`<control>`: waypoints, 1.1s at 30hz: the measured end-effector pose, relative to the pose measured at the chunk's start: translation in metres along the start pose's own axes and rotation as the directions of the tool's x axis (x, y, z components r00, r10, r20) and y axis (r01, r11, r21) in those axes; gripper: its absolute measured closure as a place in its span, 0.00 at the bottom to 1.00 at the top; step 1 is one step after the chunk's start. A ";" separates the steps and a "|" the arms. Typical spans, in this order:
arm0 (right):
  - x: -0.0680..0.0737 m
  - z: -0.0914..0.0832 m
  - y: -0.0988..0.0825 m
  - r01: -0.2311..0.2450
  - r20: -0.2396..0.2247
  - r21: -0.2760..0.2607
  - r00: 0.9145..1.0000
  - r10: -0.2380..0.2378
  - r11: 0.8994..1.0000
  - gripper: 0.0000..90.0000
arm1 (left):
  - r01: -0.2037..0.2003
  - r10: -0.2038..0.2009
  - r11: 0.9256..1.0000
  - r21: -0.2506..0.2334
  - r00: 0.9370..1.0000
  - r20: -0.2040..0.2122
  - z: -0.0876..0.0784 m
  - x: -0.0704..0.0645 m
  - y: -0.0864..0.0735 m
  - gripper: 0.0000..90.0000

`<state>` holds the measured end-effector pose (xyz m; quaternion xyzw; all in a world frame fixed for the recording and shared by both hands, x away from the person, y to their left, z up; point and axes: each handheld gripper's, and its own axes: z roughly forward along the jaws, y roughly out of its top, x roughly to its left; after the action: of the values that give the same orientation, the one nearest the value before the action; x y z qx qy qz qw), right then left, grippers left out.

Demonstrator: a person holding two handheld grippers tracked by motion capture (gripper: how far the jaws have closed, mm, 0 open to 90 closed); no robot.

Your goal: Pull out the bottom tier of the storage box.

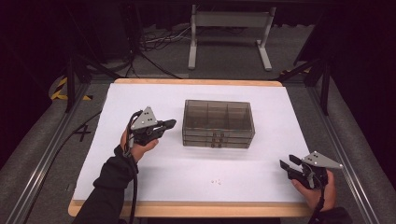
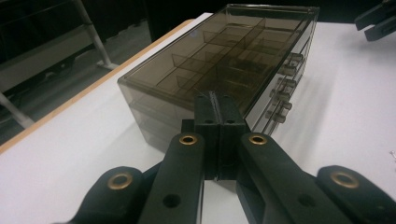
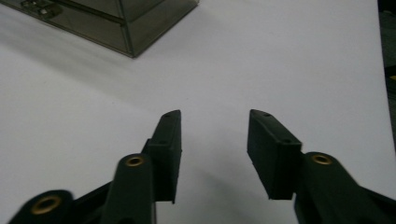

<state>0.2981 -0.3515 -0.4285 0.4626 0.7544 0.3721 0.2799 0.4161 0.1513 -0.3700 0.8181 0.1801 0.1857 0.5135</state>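
Note:
A smoky, see-through drawer box [image 1: 218, 122] with small knobs on its front stands in the middle of the white table [image 1: 261, 158]. My left gripper [image 1: 172, 123] hovers just left of it, pointing at its left end, jaws pressed together with nothing between them. In the left gripper view the shut left gripper [image 2: 215, 100] aims at the drawer box [image 2: 219, 56] corner, with dividers visible through the lid. My right gripper [image 1: 286, 162] sits near the front right of the table, well apart from the box. In the right gripper view this right gripper [image 3: 214, 116] stands open over bare white surface, the drawer box [image 3: 116, 18] at upper left.
A few tiny pale bits [image 1: 215, 181] lie on the table near the front edge. Beyond the table's far edge stands a grey metal stand [image 1: 229, 28] with cables on the floor. Metal rails run along both sides of the table.

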 end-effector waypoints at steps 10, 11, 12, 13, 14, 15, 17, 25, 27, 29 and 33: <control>0.022 0.005 0.014 0.063 -0.025 0.018 0.998 -0.062 0.998 0.75 | -0.038 0.038 0.999 0.025 0.999 0.033 0.021 0.005 0.013 1.00; 0.024 0.006 0.016 0.062 -0.028 0.017 0.998 -0.062 0.998 0.75 | -0.043 0.041 0.999 0.032 0.998 0.044 0.023 0.005 0.014 1.00; 0.025 0.007 0.017 0.059 -0.031 0.018 0.998 -0.058 0.998 0.75 | -0.053 0.051 0.998 0.044 0.997 0.050 0.025 0.005 0.014 1.00; 0.027 0.008 0.019 0.059 -0.036 0.022 0.998 -0.058 0.998 0.76 | -0.059 0.057 0.997 0.055 0.997 0.049 0.028 0.005 0.015 1.00; 0.030 0.010 0.020 0.056 -0.043 0.023 0.998 -0.055 0.998 0.76 | -0.060 0.057 0.996 0.064 0.997 0.049 0.029 0.005 0.014 1.00; 0.033 0.011 0.022 0.053 -0.049 0.026 0.997 -0.051 0.998 0.76 | -0.060 0.056 0.996 0.069 0.997 0.052 0.030 0.006 0.014 1.00; 0.039 0.014 0.026 0.058 -0.054 0.027 0.997 -0.057 0.998 0.77 | -0.063 0.059 0.994 0.091 0.997 0.044 0.033 0.006 0.012 1.00; 0.067 0.032 0.041 0.048 -0.069 0.027 0.997 -0.046 0.998 0.80 | -0.072 0.069 0.992 0.105 0.997 0.031 0.037 0.003 0.012 1.00; 0.077 0.042 0.043 0.030 -0.075 0.027 0.997 -0.028 0.999 0.79 | -0.068 0.065 0.992 0.106 0.997 0.035 0.038 0.003 0.012 1.00; 0.088 0.053 0.047 0.018 -0.069 0.033 0.997 -0.016 0.999 0.76 | -0.063 0.059 0.993 0.102 0.998 0.038 0.038 0.004 0.012 1.00; 0.110 0.068 0.056 0.028 -0.059 0.045 0.998 -0.026 0.999 0.73 | -0.072 0.069 0.992 0.107 0.997 0.034 0.037 0.003 0.012 1.00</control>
<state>0.3321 -0.2149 -0.4292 0.4475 0.7769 0.3643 0.2519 0.4384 0.1192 -0.3735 0.8534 0.1532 0.1814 0.4640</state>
